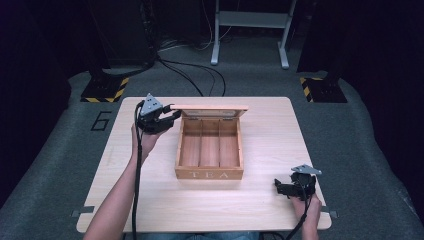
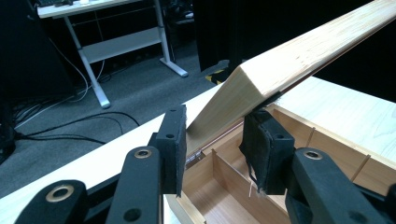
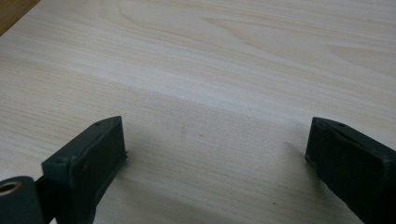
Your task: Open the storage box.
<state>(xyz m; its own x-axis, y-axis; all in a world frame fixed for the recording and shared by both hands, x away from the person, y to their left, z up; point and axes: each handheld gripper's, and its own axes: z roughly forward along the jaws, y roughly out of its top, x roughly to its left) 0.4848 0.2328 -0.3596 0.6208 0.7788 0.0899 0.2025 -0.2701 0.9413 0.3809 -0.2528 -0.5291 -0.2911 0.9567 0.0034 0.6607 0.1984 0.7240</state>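
**A:** Where are the grippers, and what room is around them?

**B:** In the high view the left gripper (image 1: pixel 172 116) sits in the upper left part of the table (image 1: pixel 270 210), its jaws clamped on the left corner of the raised lid (image 1: pixel 210 107) of a wooden tea box (image 1: pixel 209 174). In the left gripper view the pads press the pale lid corner from both sides, above the box's hinged back edge. The right gripper (image 1: pixel 276 185) rests near the table's lower right edge, jaws spread wide with nothing between them. The right gripper view shows bare wood grain between its two black jaws.

**B:** Clear tabletop lies in front of the box and on both sides of it. The right gripper is well apart from the box.

**A:** What does the box look like?

**B:** It stands at the centre of the table, "TEA" lettered on its front wall. Thin dividers split the inside into three long compartments, and the lid stands up at the far edge.

**A:** And the hands?

**B:** The left forearm (image 1: pixel 117 200) reaches up from the bottom edge. The right hand (image 1: pixel 306 210) sits low by the bottom right corner.
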